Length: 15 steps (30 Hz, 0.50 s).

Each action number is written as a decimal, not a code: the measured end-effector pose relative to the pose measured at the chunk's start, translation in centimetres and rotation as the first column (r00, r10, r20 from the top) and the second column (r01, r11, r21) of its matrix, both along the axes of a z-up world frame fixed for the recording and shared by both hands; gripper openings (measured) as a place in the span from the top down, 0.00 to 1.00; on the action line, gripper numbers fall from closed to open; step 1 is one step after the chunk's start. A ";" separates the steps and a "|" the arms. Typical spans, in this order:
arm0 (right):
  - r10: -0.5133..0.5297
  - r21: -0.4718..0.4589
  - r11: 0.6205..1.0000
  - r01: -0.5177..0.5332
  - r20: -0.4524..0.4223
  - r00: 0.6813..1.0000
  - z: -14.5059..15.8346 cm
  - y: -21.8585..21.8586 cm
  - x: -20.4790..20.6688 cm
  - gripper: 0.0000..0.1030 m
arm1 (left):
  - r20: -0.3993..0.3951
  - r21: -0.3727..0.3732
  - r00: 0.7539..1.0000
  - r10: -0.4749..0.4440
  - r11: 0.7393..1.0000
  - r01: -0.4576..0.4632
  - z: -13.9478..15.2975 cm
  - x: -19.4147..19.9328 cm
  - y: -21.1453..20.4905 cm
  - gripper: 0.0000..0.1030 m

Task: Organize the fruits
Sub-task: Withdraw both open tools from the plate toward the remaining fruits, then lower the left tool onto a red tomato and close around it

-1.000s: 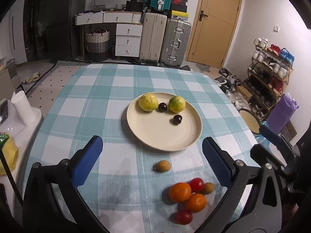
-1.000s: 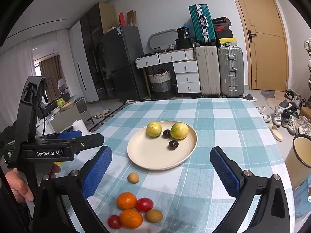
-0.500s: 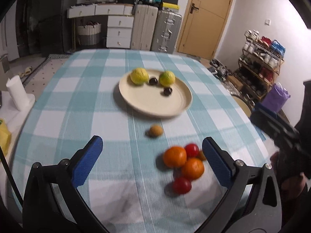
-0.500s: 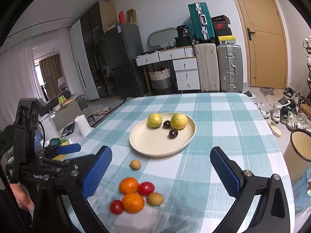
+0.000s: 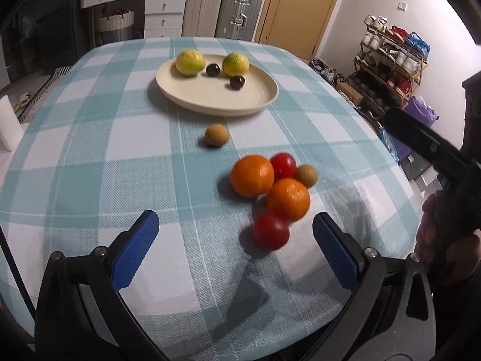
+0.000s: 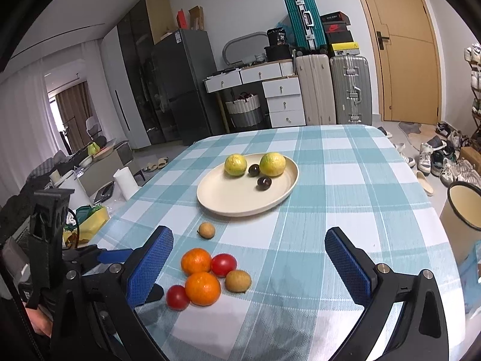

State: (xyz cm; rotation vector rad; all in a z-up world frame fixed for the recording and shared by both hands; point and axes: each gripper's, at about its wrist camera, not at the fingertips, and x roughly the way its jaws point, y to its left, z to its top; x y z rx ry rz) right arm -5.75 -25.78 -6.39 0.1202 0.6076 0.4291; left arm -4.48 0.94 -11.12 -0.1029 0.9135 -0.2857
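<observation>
Checked tablecloth bears a plate holding 2 lemons, 2 plums; both grippers wide.

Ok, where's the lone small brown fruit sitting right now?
The lone brown fruit lies on the checked tablecloth, apart, between the cream plate and the orange-and-red fruit cluster.

1. Sitting toward the far middle of the teal-and-white checked tablecloth: a round cream plate.
2. Lying along the far side of that plate: two yellow-green citrus fruits, with one dark round plum between them and another just nearer.
3. Resting alone on the cloth in front of the plate: a small brown round fruit.
4. Clustering nearer still, touching one another: two oranges, two red tomatoes, and a second brown fruit at the right.
</observation>
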 end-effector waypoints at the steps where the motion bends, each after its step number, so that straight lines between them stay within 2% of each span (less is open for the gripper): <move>1: -0.001 0.003 1.000 0.001 -0.004 1.000 -0.1 -0.1 0.0 0.00 | -0.004 0.002 1.000 -0.001 1.000 0.001 -0.2 0.0 -0.1 0.01; 8: -0.003 0.006 1.000 0.003 -0.013 1.000 -0.4 -0.1 -0.1 0.00 | -0.010 0.043 1.000 -0.016 0.999 0.016 -1.2 -0.2 -0.9 0.01; 15: -0.002 0.010 1.000 0.002 -0.027 1.000 -0.8 -0.2 -0.2 0.00 | 0.017 0.030 0.998 -0.054 0.998 0.053 -0.7 -0.4 -1.9 0.03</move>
